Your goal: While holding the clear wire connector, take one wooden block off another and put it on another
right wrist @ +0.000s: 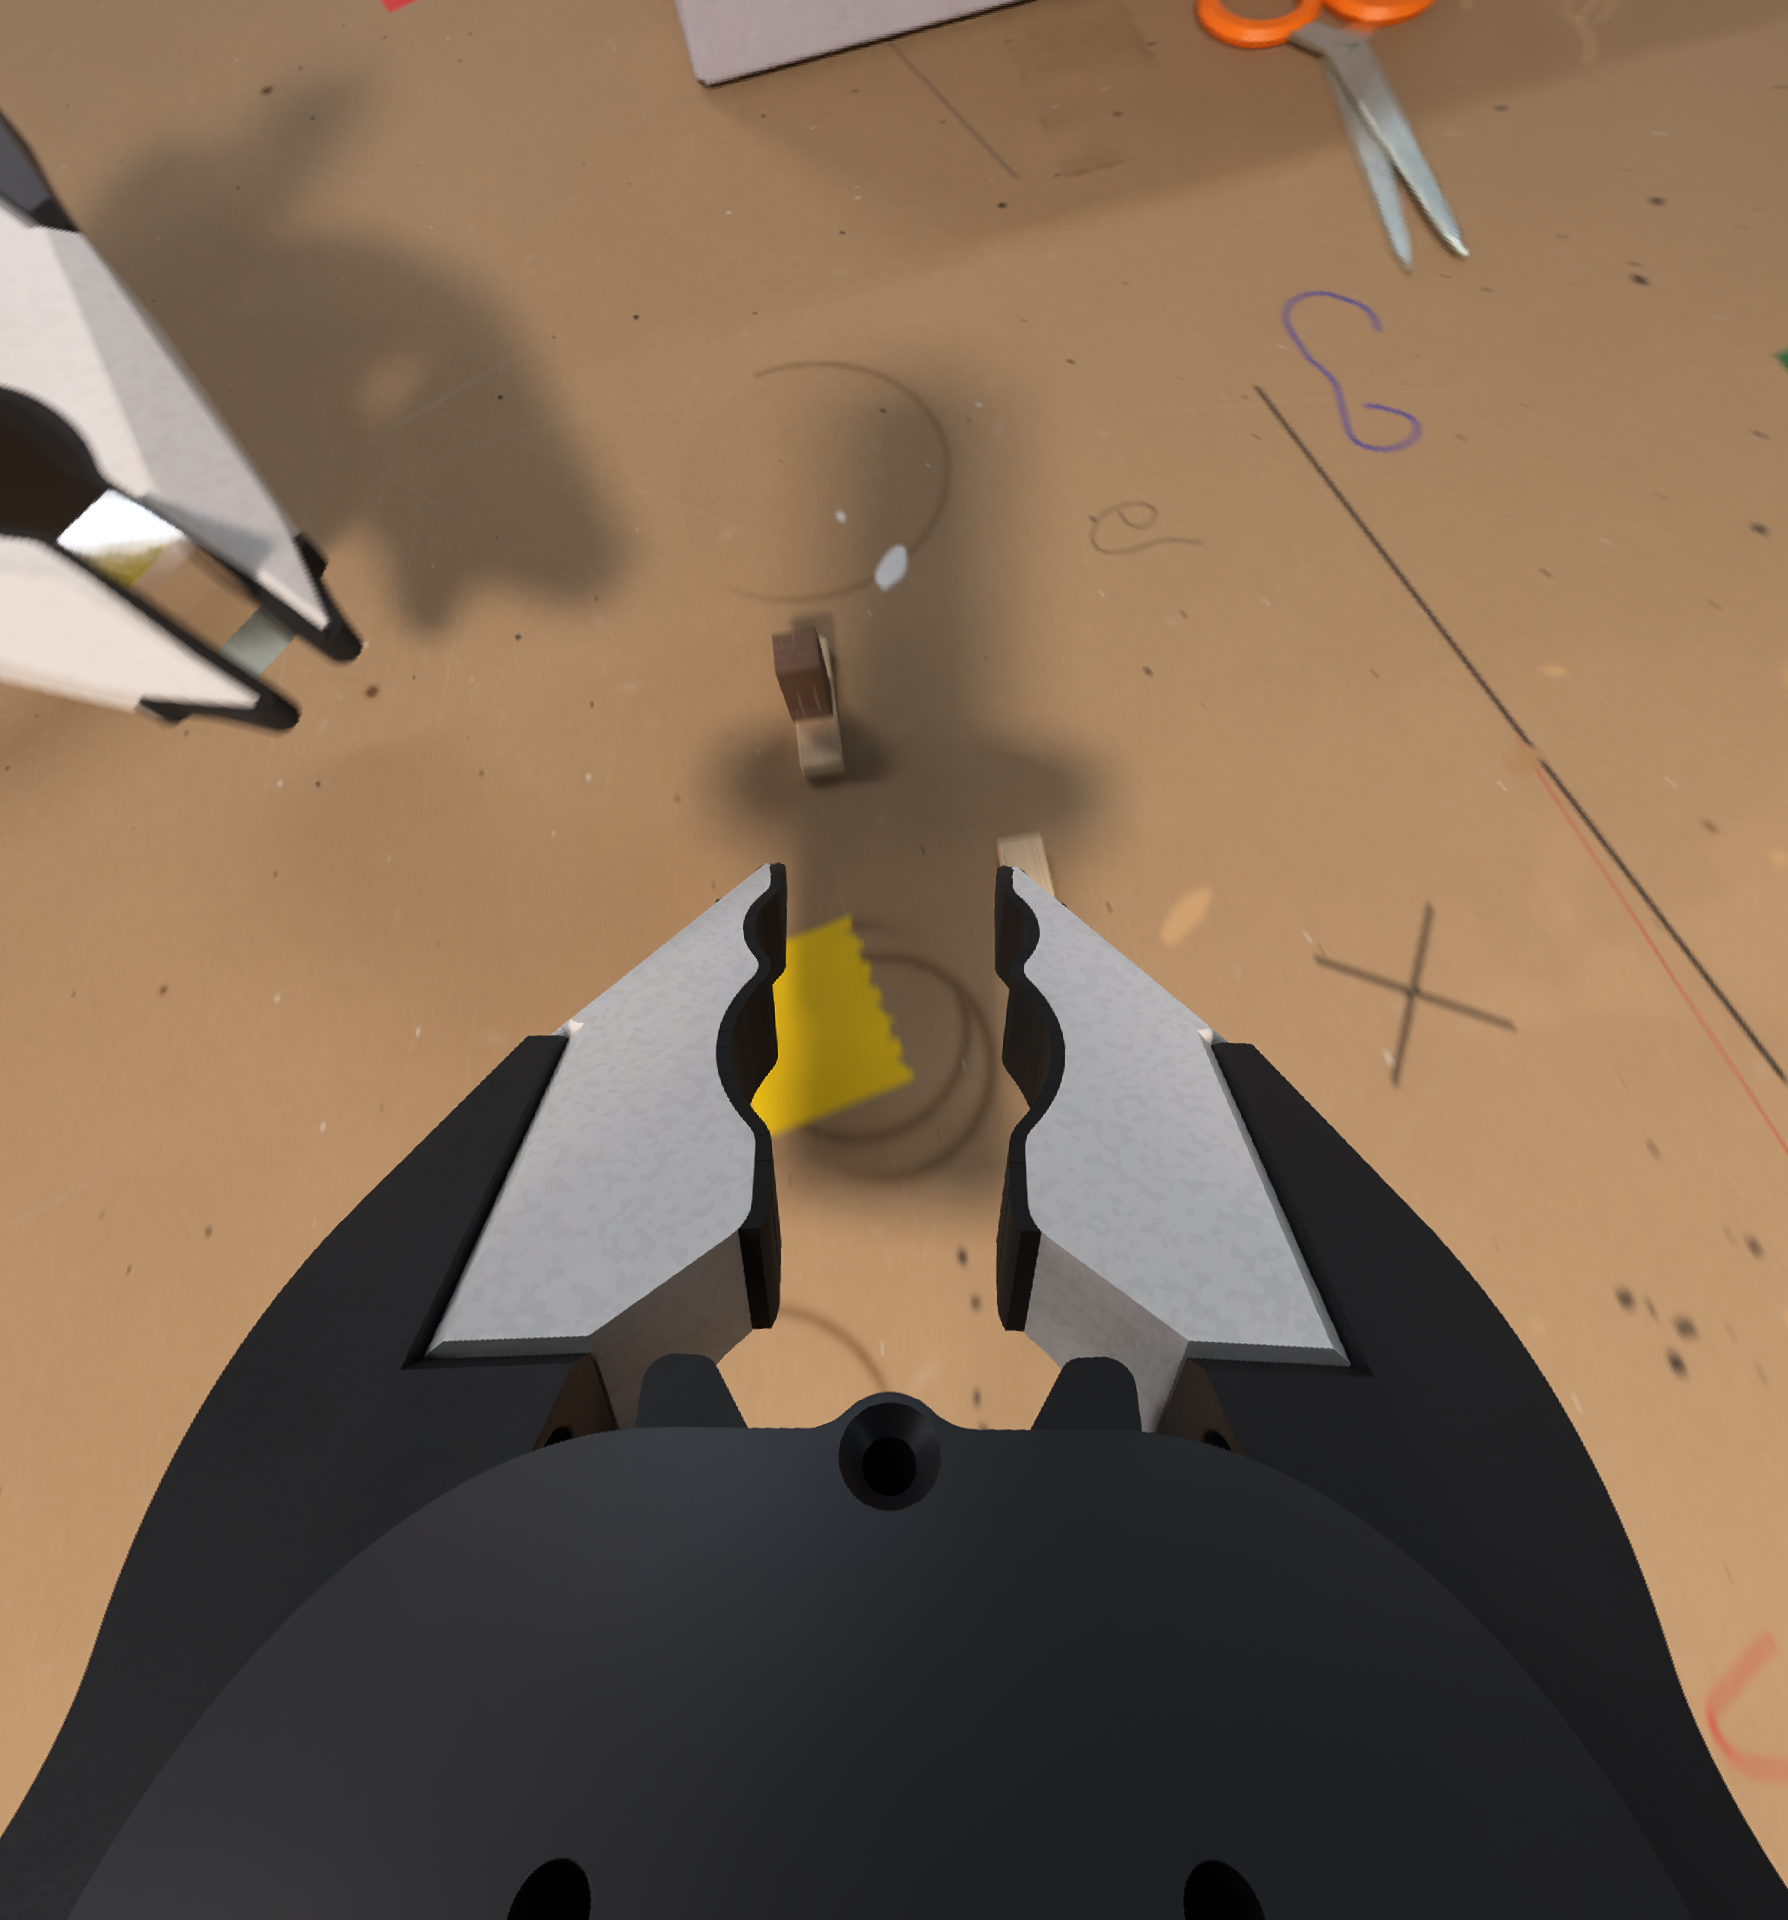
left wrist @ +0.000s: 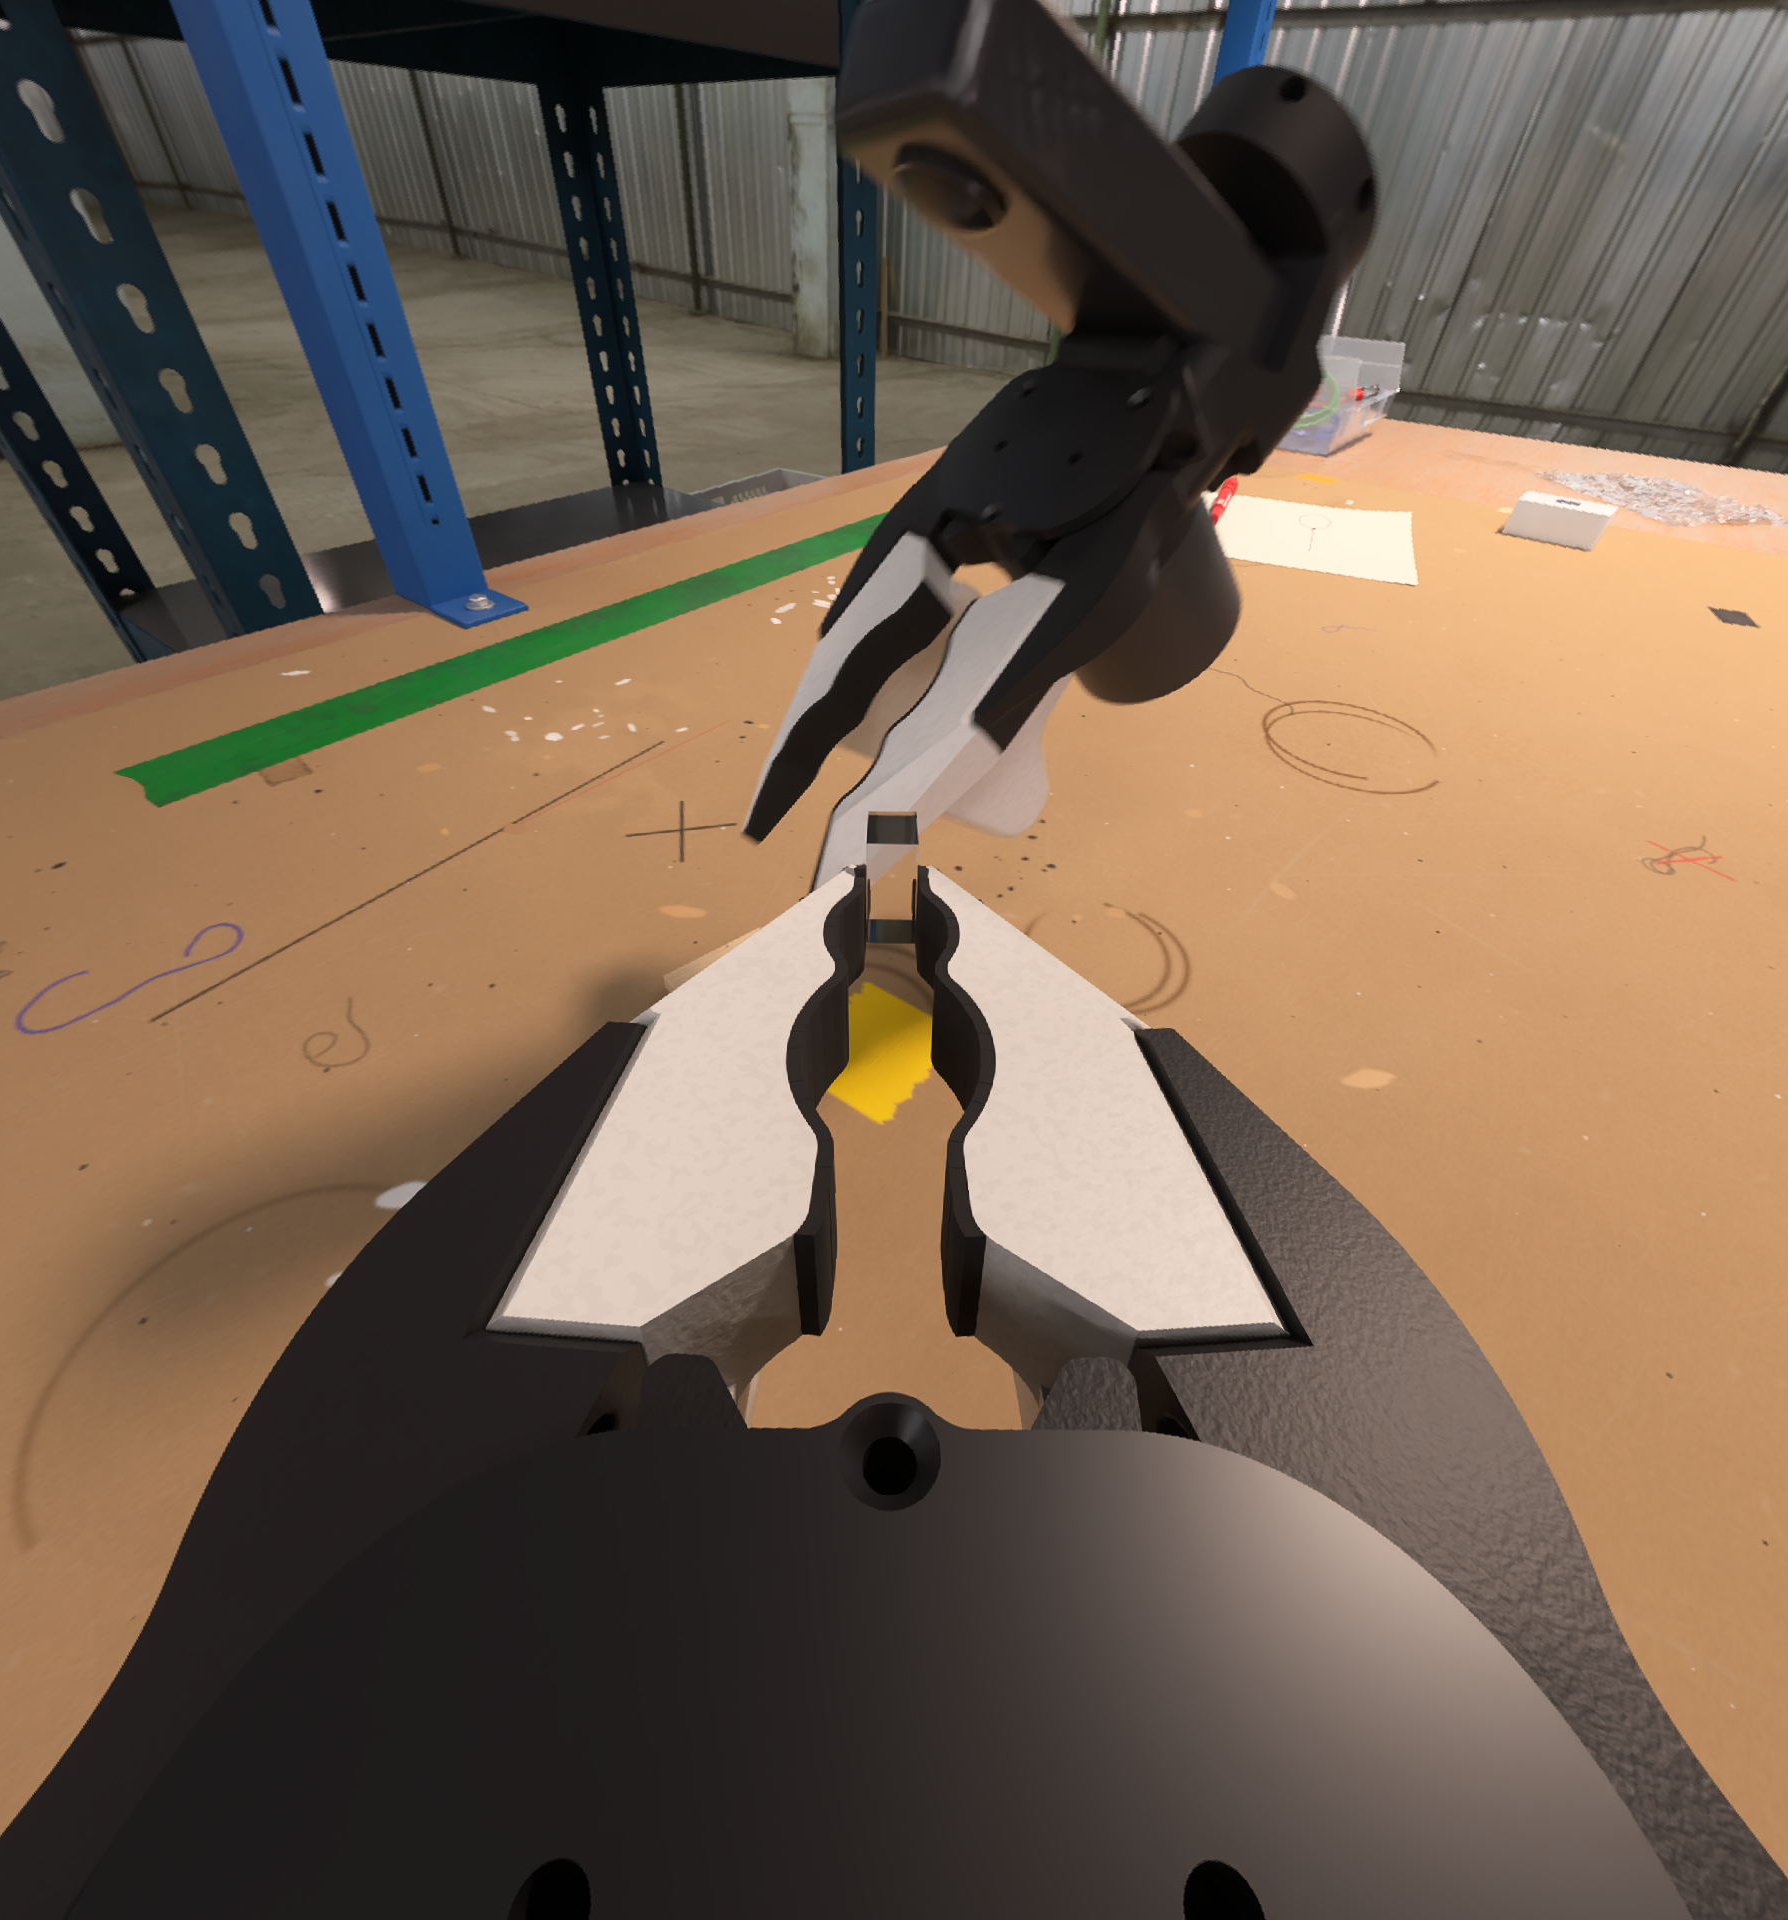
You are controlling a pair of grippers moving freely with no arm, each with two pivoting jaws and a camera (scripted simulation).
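Here, the small clear wire connector (left wrist: 891,878), a see-through block with dark edges, sits pinched between the fingertips of the left gripper (left wrist: 891,883), whose white-faced jaws are drawn in tight on it above the brown fibreboard tabletop (left wrist: 1492,1143); in the right wrist view the same connector (right wrist: 157,566) shows as a glassy piece in that gripper's (right wrist: 292,681) tips at the left edge of the picture. Out in the open middle of the table, away from every edge in view, a dark brown wooden block (right wrist: 802,673) rests on top of a paler wooden block (right wrist: 820,750), the pair forming a short stack in shadow. A third, light wooden block (right wrist: 1027,860) lies just beside the stack, partly hidden behind one fingertip of the right gripper (right wrist: 890,883). That gripper hangs above the table with its jaws spread apart and nothing between them, the stack lying ahead of its tips; from the left wrist view it (left wrist: 796,852) tilts down towards the table, close in front of the held connector. A ragged yellow patch of tape (right wrist: 833,1023) lies flat on the tabletop under the right gripper, over pencilled circles. Farther off lie orange-handled scissors (right wrist: 1378,125), a green tape strip (left wrist: 495,665) towards the far edge by the blue steel shelving uprights (left wrist: 339,312), and a white paper sheet (left wrist: 1321,540).
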